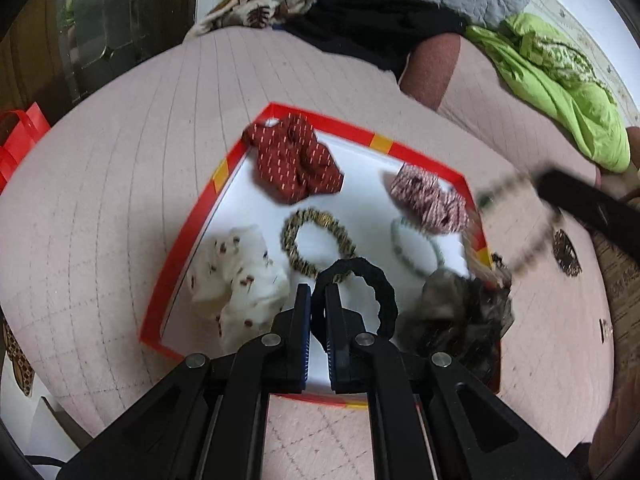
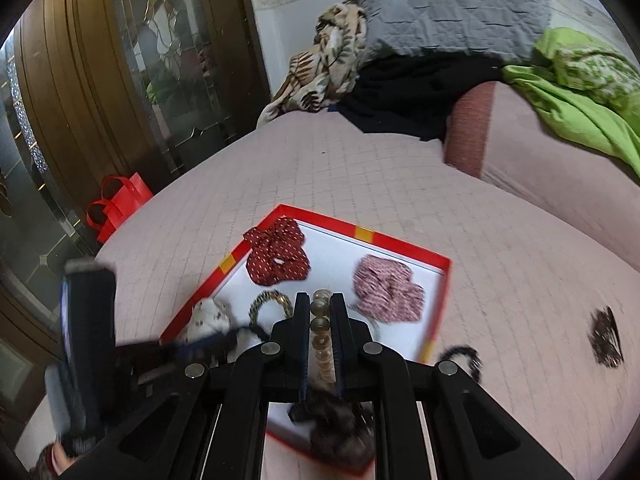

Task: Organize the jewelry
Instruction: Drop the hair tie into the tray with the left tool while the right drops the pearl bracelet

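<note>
Over the red tray (image 1: 184,240), black hair tie (image 1: 372,280) pinched in left hand-held gripper (image 1: 318,292).

Red-rimmed white tray (image 1: 192,236), dark red dotted scrunchie (image 1: 296,160), black hair tie (image 1: 376,288)

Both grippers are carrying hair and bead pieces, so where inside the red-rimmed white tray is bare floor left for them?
Bare white floor of the red-rimmed tray lies between the dark red dotted scrunchie and the pink striped scrunchie, along the far rim. The near half is crowded: cream scrunchie, leopard-print band, grey-brown scrunchie.
</note>
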### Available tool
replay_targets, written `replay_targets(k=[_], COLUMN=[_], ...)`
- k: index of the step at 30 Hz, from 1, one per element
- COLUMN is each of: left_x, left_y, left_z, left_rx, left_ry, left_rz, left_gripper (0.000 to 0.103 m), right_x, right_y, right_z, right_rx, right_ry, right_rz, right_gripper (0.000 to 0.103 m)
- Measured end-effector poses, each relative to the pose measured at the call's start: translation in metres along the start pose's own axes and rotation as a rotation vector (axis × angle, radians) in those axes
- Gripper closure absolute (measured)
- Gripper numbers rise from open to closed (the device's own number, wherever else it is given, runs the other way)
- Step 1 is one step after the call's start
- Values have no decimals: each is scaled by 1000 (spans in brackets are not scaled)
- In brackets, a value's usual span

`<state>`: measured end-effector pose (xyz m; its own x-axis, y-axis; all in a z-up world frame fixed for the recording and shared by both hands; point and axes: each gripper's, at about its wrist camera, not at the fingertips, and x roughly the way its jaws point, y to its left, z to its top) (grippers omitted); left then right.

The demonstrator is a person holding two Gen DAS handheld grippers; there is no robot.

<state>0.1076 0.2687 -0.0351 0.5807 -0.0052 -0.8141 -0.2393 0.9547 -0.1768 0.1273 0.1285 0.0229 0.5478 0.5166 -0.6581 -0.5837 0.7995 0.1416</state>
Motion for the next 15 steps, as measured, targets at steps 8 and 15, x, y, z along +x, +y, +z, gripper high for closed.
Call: replay_targets(k=[8, 15], left_x=[12, 28], left_y=[2, -8], left_z=[-1, -3], left_rx=[13, 39], left_ry=[27, 80], left_rz=[23, 18], left_gripper=[97, 96], right_x=[68, 112], right_y=[-2, -22], right_z=[23, 26], right_rx=[48, 111], right_ry=[74, 150], right_rz=[37, 39], right_gripper=[92, 92])
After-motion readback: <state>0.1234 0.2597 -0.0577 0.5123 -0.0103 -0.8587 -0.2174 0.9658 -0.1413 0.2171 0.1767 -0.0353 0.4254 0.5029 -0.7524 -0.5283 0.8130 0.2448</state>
